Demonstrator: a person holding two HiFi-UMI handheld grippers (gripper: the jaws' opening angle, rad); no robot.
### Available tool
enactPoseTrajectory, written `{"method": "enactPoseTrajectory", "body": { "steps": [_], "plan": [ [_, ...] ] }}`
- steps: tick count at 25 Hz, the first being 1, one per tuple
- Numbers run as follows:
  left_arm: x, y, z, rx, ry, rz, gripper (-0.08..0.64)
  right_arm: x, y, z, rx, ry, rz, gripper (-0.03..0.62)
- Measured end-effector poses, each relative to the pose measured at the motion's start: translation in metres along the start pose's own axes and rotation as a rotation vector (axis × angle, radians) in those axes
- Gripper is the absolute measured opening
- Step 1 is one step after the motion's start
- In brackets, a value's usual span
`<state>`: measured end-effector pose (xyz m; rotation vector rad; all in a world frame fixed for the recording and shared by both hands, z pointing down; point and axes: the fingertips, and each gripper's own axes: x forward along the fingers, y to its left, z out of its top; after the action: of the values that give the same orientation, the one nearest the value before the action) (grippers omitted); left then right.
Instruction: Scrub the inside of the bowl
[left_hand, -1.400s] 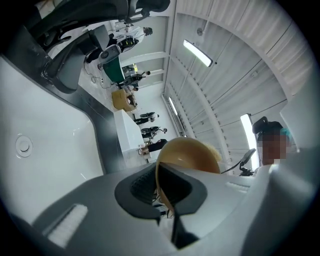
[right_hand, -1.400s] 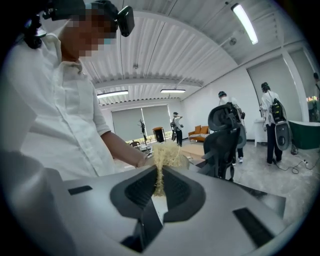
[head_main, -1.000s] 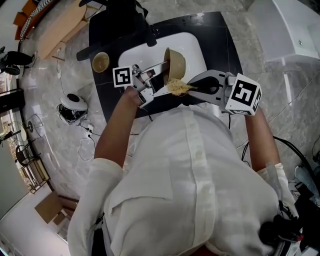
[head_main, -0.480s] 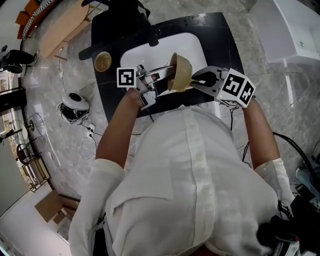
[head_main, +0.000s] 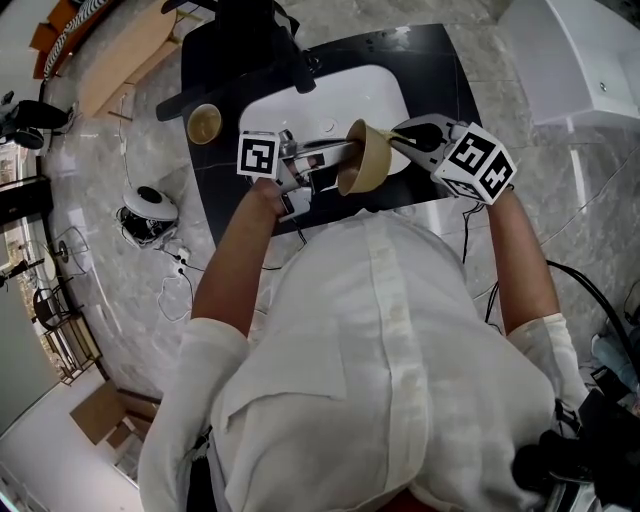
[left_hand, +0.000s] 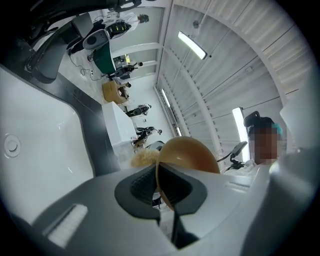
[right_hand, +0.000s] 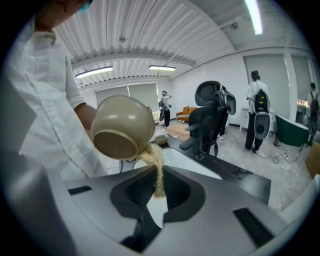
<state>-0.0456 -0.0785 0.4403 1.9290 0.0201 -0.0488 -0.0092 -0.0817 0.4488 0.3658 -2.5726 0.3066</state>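
Jaws of the left gripper (left_hand: 160, 172) are clamped tight on the rim of the tan bowl (left_hand: 192, 154), one pad inside the wall and one outside. That bowl hangs on its side in the air over the white sink (head_main: 375, 88), clear of the basin, as the head view shows (head_main: 366, 158). Over to the right gripper (right_hand: 157, 186): its jaws are pinched together on a straw-coloured fibrous scrubber (right_hand: 156, 162), and the strand runs up from the pads to the bowl's lower edge. From that side the bowl (right_hand: 122, 127) shows its foot ring and outer wall, so how far the scrubber reaches inside I cannot tell. The left gripper view catches a tuft of scrubber (left_hand: 145, 158) poking out beside the rim, on the sink side. Both grippers meet above the sink's near edge, left one (head_main: 338, 156) and right one (head_main: 400, 133). A second small bowl (head_main: 204, 122) sits on the black counter (head_main: 435, 75) left of the sink.
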Motion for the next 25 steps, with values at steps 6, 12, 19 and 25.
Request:
{"method": "enactPoseTrajectory", "body": {
  "steps": [6,12,19,25],
  "plan": [
    [0.003,0.017,-0.013,0.031,0.091,0.080,0.012,-0.018,-0.010,0.015,0.033,-0.094,-0.006,0.031],
    [-0.001,0.022,-0.004,-0.018,0.025,0.083,0.012,-0.029,-0.001,0.031,0.033,-0.161,0.010,0.031],
    [-0.012,0.029,0.008,-0.021,-0.039,0.118,0.012,-0.046,0.016,0.053,0.013,-0.261,0.045,0.031],
    [-0.020,0.022,0.017,-0.019,-0.101,0.108,0.012,-0.057,0.035,0.053,0.033,-0.322,0.130,0.031]
  ]
}}
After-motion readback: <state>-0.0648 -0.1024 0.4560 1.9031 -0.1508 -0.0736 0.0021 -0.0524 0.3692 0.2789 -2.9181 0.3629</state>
